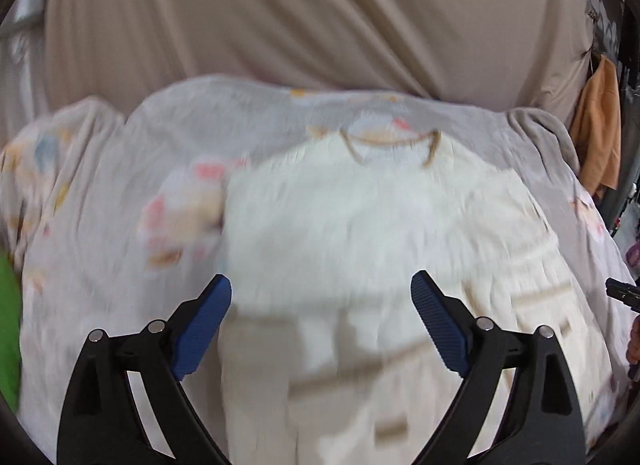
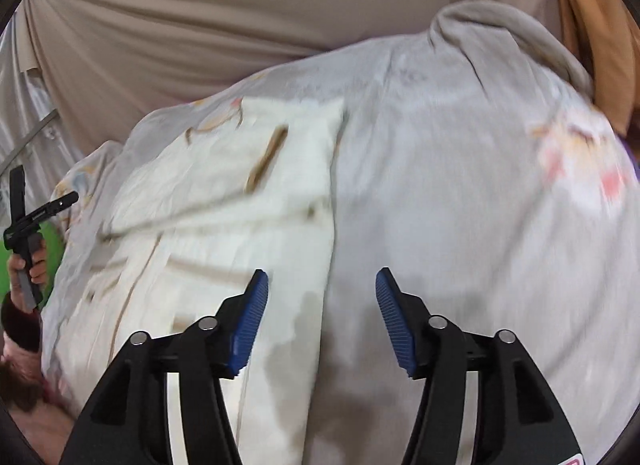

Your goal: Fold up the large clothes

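Beige drapery (image 1: 280, 13) hangs behind a bed-like surface covered by a pale grey printed sheet (image 1: 120, 169), on which the cream garment (image 1: 344, 217) with tan trim lies spread, its neckline toward the drapery. Left hand-held gripper (image 1: 321, 307) stands released above the garment's lower part, blue pads wide apart with nothing between them; right hand-held gripper (image 2: 322, 303) is likewise released and empty, poised over the garment's edge where cream cloth meets sheet. Both views are motion-blurred, so the garment's folds appear partly doubled over but cannot be confirmed.
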### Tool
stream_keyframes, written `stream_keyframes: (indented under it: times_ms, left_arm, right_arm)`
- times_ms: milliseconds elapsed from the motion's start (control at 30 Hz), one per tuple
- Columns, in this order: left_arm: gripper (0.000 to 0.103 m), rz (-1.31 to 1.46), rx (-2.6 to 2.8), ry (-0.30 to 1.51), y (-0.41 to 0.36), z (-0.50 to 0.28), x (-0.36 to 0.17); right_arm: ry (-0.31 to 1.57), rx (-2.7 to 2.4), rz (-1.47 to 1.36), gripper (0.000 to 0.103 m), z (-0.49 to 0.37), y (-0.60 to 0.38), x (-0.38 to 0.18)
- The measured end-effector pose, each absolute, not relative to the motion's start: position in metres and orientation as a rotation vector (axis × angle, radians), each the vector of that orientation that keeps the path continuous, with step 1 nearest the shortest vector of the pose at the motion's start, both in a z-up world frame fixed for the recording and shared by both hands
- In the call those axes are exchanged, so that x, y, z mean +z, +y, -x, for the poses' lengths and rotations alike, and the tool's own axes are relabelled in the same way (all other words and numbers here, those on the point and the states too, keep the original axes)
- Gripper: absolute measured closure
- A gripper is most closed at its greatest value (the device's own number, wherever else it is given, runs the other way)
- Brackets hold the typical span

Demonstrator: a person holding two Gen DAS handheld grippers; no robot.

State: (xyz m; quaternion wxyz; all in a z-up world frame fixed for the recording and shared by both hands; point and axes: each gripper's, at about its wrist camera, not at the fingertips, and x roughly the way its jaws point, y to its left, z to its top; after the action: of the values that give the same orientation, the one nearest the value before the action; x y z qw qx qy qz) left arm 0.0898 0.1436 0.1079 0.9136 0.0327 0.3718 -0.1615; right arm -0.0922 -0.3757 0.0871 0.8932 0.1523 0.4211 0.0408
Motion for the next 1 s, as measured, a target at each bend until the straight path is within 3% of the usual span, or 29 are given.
stream_keyframes:
  times_ms: [267,533,600,633,667,700,733,800,1000]
  left_arm:
    - [0.014,0.115,-0.271,0.959,0.213,-0.001,0.032]
    - [0.016,0.280,-0.327,1.021,0.224,0.032,-0.002]
    - [0.032,0.306,-0.343,1.022,0.223,0.034,-0.002]
    - [0.036,0.321,-0.355,1.029,0.223,0.034,-0.001]
    - [0.044,0.329,-0.360,1.026,0.223,0.035,0.000]
    - [0.061,0.329,-0.367,1.018,0.224,0.035,0.002]
    - [0.069,0.318,-0.368,1.008,0.222,0.036,0.005]
    - [0.088,0.298,-0.363,0.972,0.222,0.042,0.016]
    - [0.095,0.369,-0.452,0.762,0.239,0.075,0.083]
  right_arm:
    - [0.894,0.139,-0.426,0.039,0.209,-0.349,0.055]
    - [0.905,0.249,-0.586,0.036,0.219,-0.323,0.031]
    - [0.895,0.239,-0.571,0.036,0.218,-0.317,0.030]
    - [0.888,0.240,-0.572,0.042,0.218,-0.314,0.031]
    - [0.886,0.250,-0.579,0.058,0.218,-0.312,0.031]
    - [0.888,0.254,-0.583,0.065,0.217,-0.310,0.031]
    - [0.888,0.238,-0.571,0.079,0.217,-0.309,0.032]
    - [0.862,0.236,-0.571,0.089,0.217,-0.309,0.035]
    - [0.672,0.307,-0.481,0.095,0.242,-0.307,0.093]
